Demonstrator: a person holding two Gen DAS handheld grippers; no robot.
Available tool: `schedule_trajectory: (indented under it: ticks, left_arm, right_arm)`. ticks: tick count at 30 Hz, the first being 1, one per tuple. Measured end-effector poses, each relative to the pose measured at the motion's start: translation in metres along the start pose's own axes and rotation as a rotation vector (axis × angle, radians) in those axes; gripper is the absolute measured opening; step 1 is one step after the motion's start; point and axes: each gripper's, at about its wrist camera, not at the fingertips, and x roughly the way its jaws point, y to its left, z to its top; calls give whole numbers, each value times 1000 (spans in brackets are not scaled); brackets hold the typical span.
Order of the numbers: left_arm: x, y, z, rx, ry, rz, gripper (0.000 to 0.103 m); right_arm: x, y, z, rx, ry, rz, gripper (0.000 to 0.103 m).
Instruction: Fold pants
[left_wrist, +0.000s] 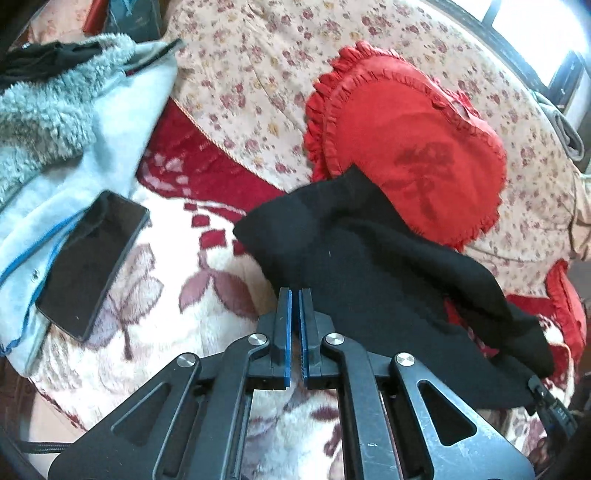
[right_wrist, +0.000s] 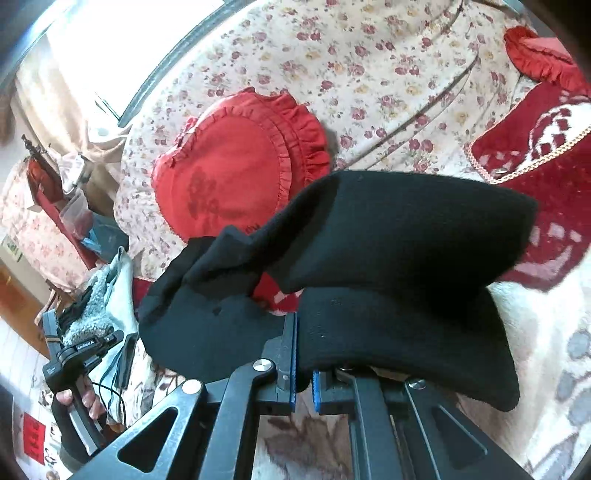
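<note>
The right gripper (right_wrist: 303, 354) pinches the black pants (right_wrist: 388, 258), lifting them before the heart cushion (right_wrist: 229, 177) for folding; the left gripper (left_wrist: 294, 325), pressed together, holds nothing.

One pair of black pants (left_wrist: 369, 258), two red heart cushions (left_wrist: 406, 147), one phone (left_wrist: 92, 262), two grippers (left_wrist: 294, 325).

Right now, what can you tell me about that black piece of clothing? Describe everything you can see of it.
The black pants look like soft, thick fleece, plain and matte, rumpled and partly doubled over. They lie on the red-and-cream blanket, one corner overlapping the red heart cushion. The right gripper pinches a fold at the near edge; the left gripper sits shut just beside them.
</note>
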Motion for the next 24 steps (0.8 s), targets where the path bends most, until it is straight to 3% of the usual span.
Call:
schedule_trajectory:
  ticks: [4, 7, 10, 12, 14, 22, 23, 24]
  left_arm:
    - [7, 17, -9, -68, 41, -8, 3]
    - [12, 22, -11, -89, 51, 3, 12]
    - [18, 24, -7, -109, 45, -7, 28]
    - [25, 25, -3, -132, 32, -22, 51]
    - [35, 24, 1, -140, 40, -21, 57]
    - [82, 12, 16, -101, 103, -12, 57]
    - [83, 10, 16, -88, 95, 1, 52]
    - [82, 7, 16, -70, 87, 6, 35]
  right_arm:
    - [0, 3, -8, -31, 30, -23, 5]
    - [3, 4, -12, -45, 37, -34, 5]
    - [5, -1, -11, -29, 38, -25, 5]
    - [6, -4, -11, -27, 45, -19, 5]
    - [8, -5, -11, -30, 56, -18, 5]
    - [13, -10, -11, -21, 69, -18, 5]
    - [13, -11, -11, -21, 70, -17, 5]
    - [14, -11, -12, -20, 71, -17, 5]
